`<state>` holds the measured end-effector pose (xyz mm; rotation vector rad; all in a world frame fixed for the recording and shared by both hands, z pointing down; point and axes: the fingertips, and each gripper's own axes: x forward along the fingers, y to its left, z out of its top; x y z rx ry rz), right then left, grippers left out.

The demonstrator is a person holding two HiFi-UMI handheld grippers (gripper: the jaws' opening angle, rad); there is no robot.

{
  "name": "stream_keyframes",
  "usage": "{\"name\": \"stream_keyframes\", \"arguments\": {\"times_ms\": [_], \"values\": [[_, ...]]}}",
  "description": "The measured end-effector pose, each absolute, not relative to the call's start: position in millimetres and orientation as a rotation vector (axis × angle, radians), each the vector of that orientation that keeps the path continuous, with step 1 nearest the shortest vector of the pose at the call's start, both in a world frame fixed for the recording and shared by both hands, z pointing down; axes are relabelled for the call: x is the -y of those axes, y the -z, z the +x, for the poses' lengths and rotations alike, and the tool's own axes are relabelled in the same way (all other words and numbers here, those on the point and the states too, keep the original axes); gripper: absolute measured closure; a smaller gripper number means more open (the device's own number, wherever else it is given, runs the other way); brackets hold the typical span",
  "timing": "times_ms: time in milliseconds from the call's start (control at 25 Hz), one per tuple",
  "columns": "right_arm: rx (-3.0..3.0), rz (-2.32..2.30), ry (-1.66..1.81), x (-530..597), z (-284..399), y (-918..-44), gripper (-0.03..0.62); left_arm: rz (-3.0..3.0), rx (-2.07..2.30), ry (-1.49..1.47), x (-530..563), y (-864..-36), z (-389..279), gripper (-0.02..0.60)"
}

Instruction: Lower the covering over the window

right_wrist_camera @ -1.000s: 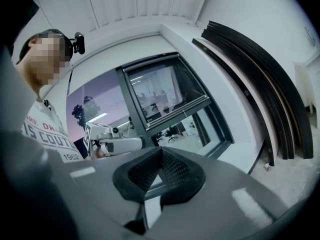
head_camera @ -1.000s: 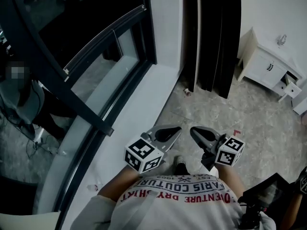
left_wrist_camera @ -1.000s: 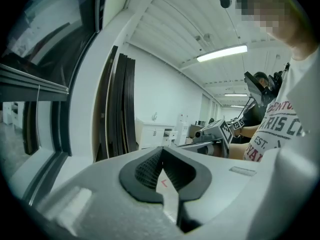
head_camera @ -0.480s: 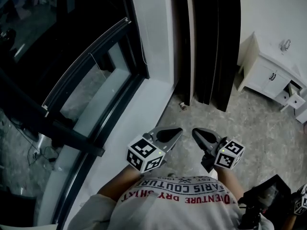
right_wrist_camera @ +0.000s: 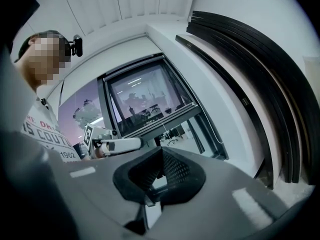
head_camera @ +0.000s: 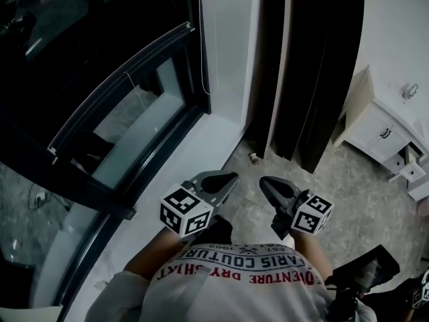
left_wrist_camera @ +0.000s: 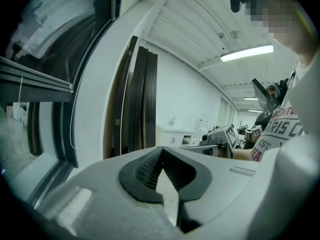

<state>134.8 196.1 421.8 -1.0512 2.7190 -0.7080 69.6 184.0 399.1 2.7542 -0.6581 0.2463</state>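
Both tongs sit low in front of the person's white printed T-shirt (head_camera: pixel 248 274), side by side and apart from each other. The left gripper (head_camera: pixel 230 178), grey with a black-and-white marker cube, has its ribbed black pads pressed tip to tip, with nothing between them. The right gripper (head_camera: pixel 263 182) is just the same: jaws together and empty.

And the covering? A dark, see-through window shade (head_camera: pixel 80 39) hangs over the upper part of the black-framed window (head_camera: pixel 204 66), ending at a pale-edged bottom rail (head_camera: pixel 127 72) that runs slantwise across the glass. I take that bar for the shade's rail, though the dim head view leaves it a little unsure. Below the rail the pane is uncovered. A thin white cord (head_camera: pixel 201 59) hangs down the window's right frame.

Both grippers are well apart from rail and cord. The left one hovers at the edge of the long white window sill (head_camera: pixel 167 180), the right one over the grey speckled floor (head_camera: pixel 375 206).

Tall black panels (head_camera: pixel 308 72) lean upright on the white wall beyond, with a white cabinet (head_camera: pixel 385 136) to their right.
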Motion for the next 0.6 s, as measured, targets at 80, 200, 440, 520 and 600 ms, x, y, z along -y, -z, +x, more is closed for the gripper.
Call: {"name": "stream_keyframes", "arguments": {"times_ms": [80, 200, 440, 520, 600], "values": [[-2.725, -1.041, 0.699, -176.8, 131.0, -420.7, 0.600, 2.759, 0.666, -0.240, -164.4, -397.9, 65.4, 0.580], [-2.729, -1.051, 0.680, -142.8, 130.0, -417.8, 0.600, 2.771, 0.655, -0.218, -128.7, -394.8, 65.3, 0.580], [-2.744, -1.097, 0.671, -53.9, 130.7, -414.5, 0.600, 2.785, 0.618, -0.175, -33.2, -389.9, 68.7, 0.580], [-2.752, -1.100, 0.671, -19.4, 125.4, -410.9, 0.599, 2.786, 0.622, -0.165, 2.9, -387.6, 63.5, 0.580], [-2.781, -1.085, 0.652, 16.6, 116.9, -404.5, 0.600, 2.796, 0.657, -0.157, 40.7, -383.5, 55.1, 0.580]]}}
